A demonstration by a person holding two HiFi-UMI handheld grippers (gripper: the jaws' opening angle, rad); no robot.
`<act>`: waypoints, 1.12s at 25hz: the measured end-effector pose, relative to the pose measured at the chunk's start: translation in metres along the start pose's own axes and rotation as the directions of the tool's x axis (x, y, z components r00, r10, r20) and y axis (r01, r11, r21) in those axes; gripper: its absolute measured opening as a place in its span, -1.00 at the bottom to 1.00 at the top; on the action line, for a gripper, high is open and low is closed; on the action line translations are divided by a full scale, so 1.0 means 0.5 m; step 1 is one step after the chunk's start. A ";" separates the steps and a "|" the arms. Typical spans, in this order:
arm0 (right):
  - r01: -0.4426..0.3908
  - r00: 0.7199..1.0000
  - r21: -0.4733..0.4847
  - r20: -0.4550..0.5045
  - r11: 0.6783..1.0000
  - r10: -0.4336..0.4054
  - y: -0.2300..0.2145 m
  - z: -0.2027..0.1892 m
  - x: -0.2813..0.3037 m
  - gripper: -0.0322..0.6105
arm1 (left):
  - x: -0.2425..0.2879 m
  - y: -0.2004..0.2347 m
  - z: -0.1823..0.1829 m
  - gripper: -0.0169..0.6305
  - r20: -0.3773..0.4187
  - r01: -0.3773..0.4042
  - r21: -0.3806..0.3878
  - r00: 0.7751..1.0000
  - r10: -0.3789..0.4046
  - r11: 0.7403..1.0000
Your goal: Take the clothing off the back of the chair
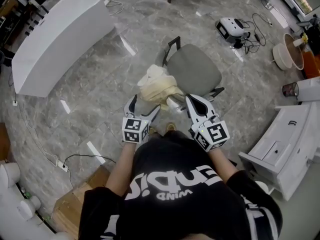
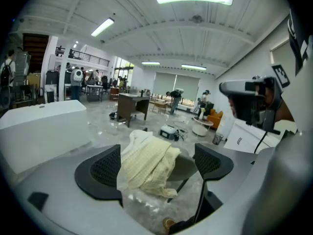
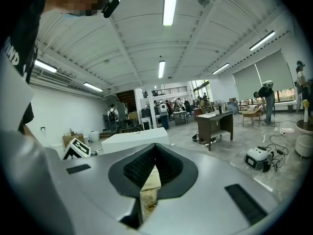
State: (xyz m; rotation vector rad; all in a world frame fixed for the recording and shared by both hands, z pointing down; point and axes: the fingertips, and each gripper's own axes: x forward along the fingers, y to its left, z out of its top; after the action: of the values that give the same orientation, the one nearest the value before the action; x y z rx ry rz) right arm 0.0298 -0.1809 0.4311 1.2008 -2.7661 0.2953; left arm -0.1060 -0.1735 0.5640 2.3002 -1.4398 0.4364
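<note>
A cream clothing item [image 1: 159,86] lies bunched over the near edge of a grey-seated chair [image 1: 197,69]. My left gripper [image 1: 145,107] is just short of the cloth on its near left side. In the left gripper view its jaws [image 2: 154,166] stand wide open, with the clothing [image 2: 146,163] ahead between them but untouched and the chair seat [image 2: 185,166] behind it. My right gripper [image 1: 191,105] is at the cloth's near right edge. In the right gripper view its pads [image 3: 155,163] meet, and a fold of the cream clothing [image 3: 150,182] shows in the gap beneath them.
A long white counter [image 1: 60,39] stands at the far left. A white cabinet [image 1: 282,144] is close on the right. A white device with cables [image 1: 231,28] and a round tub [image 1: 286,51] lie beyond the chair. A cardboard box [image 1: 75,204] and a floor cable [image 1: 62,165] are near left.
</note>
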 end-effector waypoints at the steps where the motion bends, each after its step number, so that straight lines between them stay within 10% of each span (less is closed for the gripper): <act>1: 0.004 1.000 0.000 -0.004 1.000 -0.004 -0.001 -0.002 -0.002 -0.86 | 0.015 0.006 -0.021 0.48 -0.022 -0.001 -0.001 1.000 0.001 1.000; 10: 0.056 0.997 0.020 -0.048 0.998 -0.055 -0.028 -0.026 -0.018 -0.86 | 0.151 0.053 -0.186 0.62 -0.194 -0.024 -0.003 0.981 0.023 1.000; 22: 0.104 0.992 0.022 -0.075 0.994 -0.102 -0.060 -0.040 -0.033 -0.86 | 0.218 0.076 -0.215 0.60 -0.198 -0.003 -0.020 0.980 -0.001 1.000; 28: 0.100 0.992 0.029 -0.075 0.995 -0.098 -0.064 -0.041 -0.027 -0.86 | 0.208 0.074 -0.202 0.18 -0.186 -0.006 -0.006 0.982 0.004 1.000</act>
State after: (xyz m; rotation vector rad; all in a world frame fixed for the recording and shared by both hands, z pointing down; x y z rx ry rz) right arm 0.0630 -0.1881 0.4531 1.3028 -2.6397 0.3689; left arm -0.1007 -0.2212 0.7056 2.1857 -1.3535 0.6294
